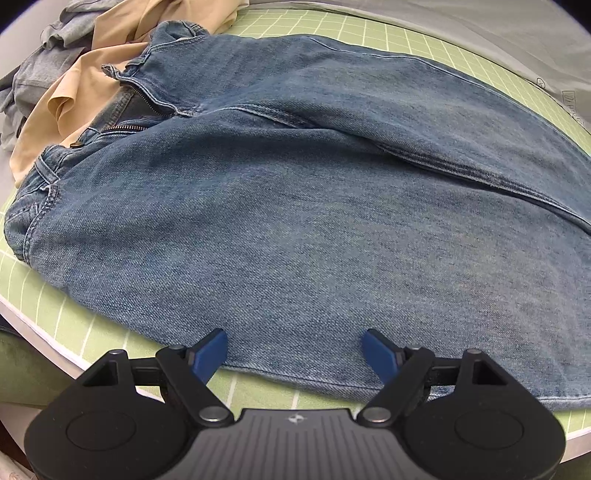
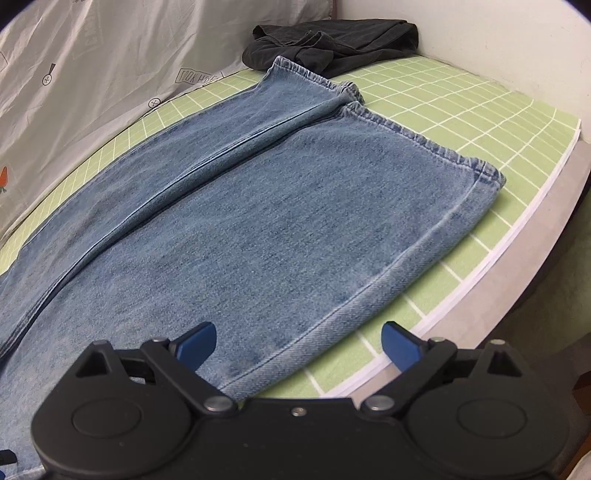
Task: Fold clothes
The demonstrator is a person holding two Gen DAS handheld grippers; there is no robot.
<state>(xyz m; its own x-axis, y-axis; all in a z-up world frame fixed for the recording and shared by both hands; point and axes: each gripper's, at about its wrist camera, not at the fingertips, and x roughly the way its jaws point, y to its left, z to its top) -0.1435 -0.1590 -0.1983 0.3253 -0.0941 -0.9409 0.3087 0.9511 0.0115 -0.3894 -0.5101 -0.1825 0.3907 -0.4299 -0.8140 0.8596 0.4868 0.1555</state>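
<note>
Presently the left claw (image 1: 294, 349) has its blue fingers (image 1: 210, 354) spread apart, holding nothing, poised over the near hem-side edge of the blue jeans (image 1: 295, 206). Denim lies directly ahead of it, spread flat on the green gridded mat (image 1: 48, 295). Farther ahead and to its left sits the waistband with open zipper (image 1: 125, 127) and a metal button (image 1: 76, 144). Beyond the waistband, a tan garment (image 1: 74, 85) and a grey-blue garment (image 1: 48, 33) are bunched together, touching the jeans.

Right claw (image 2: 298, 343): blue fingers (image 2: 195, 347) likewise apart, empty. Its left finger is over denim; its right finger is over bare mat (image 2: 461, 122), just beside the outer seam of the jeans (image 2: 258, 229). Both legs run ahead side by side, cuffs (image 2: 406, 136) at the far end. Past the cuffs lies a crumpled dark grey garment (image 2: 332, 44), touching the farther cuff. A grey printed sheet (image 2: 92, 66) rises to the claw's left, beyond the mat.
</note>
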